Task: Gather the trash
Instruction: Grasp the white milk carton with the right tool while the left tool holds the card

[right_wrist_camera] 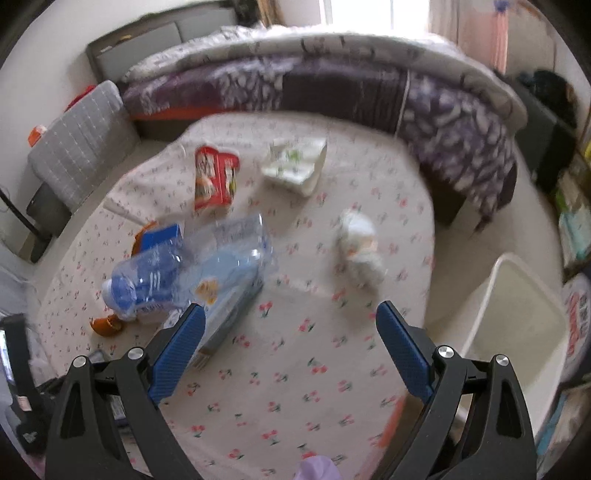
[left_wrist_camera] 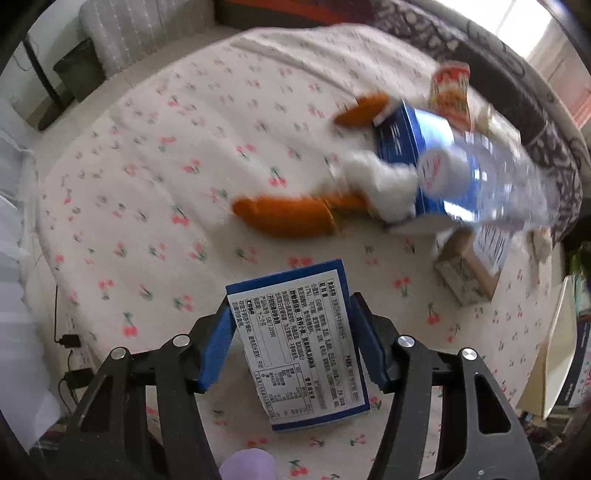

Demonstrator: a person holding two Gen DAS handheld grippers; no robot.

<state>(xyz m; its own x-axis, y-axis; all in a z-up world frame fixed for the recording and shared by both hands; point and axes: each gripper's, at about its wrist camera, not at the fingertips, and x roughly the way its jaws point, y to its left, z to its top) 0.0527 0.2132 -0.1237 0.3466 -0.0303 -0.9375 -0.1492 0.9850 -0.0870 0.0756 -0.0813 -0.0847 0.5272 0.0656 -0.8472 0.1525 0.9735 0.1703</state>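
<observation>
In the left wrist view, upper left of the frame, a grey quilted cushion [left_wrist_camera: 122, 33] sits past the edge of the bed [left_wrist_camera: 155, 155] with its cherry-print sheet. Moving toward the middle, an orange and white plush toy [left_wrist_camera: 295, 214] sprawls across the sheet, and low in the centre the left tool [left_wrist_camera: 291, 347] has its blue pads on either side of a blue box with a white printed label [left_wrist_camera: 303, 343], touching its edges, a grip on the carton. Upper right, a clear plastic bottle with a white cap [left_wrist_camera: 480, 173] lies blurred across a second blue carton [left_wrist_camera: 410, 147], with a red snack packet [left_wrist_camera: 450, 96] beyond it and a small brown cardboard box [left_wrist_camera: 469, 273] below. Over to the right wrist view: the bottle lies at mid left, the red packet above it, then a white and green wrapper [right_wrist_camera: 295, 166] at top centre. A crumpled white wad [right_wrist_camera: 360, 247] rests right of centre. Along the bottom the right tool [right_wrist_camera: 291, 347] stands wide open with only sheet between its pads. At lower right a white bin [right_wrist_camera: 517, 317] waits beside the bed, and a purple patterned quilt [right_wrist_camera: 332, 85] curves across the top.
</observation>
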